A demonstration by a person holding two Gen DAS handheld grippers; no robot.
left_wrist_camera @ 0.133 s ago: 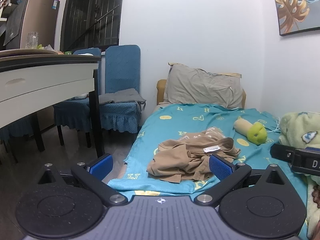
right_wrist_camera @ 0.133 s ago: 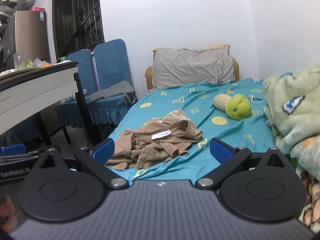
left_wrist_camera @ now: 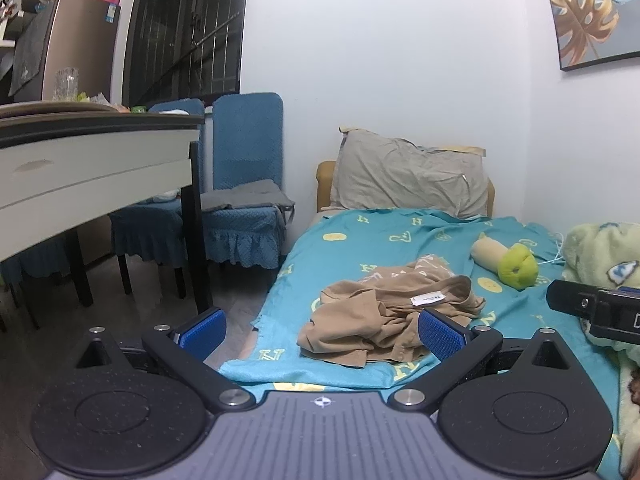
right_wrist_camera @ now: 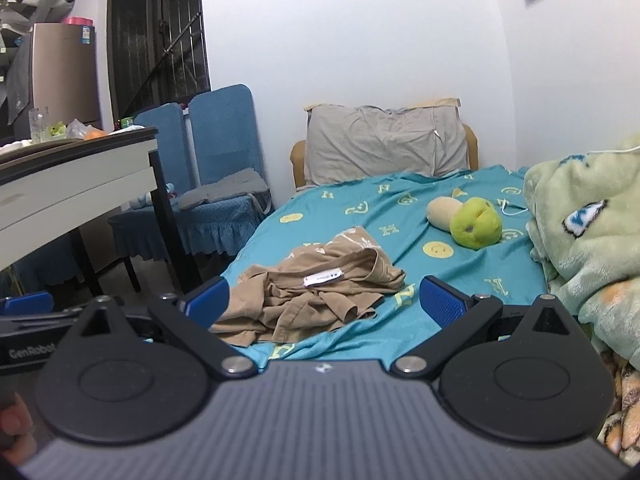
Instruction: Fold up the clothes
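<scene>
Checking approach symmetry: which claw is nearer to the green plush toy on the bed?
Right, judging by both views. The right claw is open, with the green plush toy ahead to its right. The left claw, also open, sits further left, the toy further off.

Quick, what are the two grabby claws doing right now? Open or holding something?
Left gripper: open, holding nothing, short of the tan garment.
Right gripper: open, holding nothing, also short of the garment.

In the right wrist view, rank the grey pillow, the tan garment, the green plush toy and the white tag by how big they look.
Largest to smallest as they look:
1. grey pillow and tan garment, too close to separate; the garment is nearer the camera
2. green plush toy
3. white tag
</scene>
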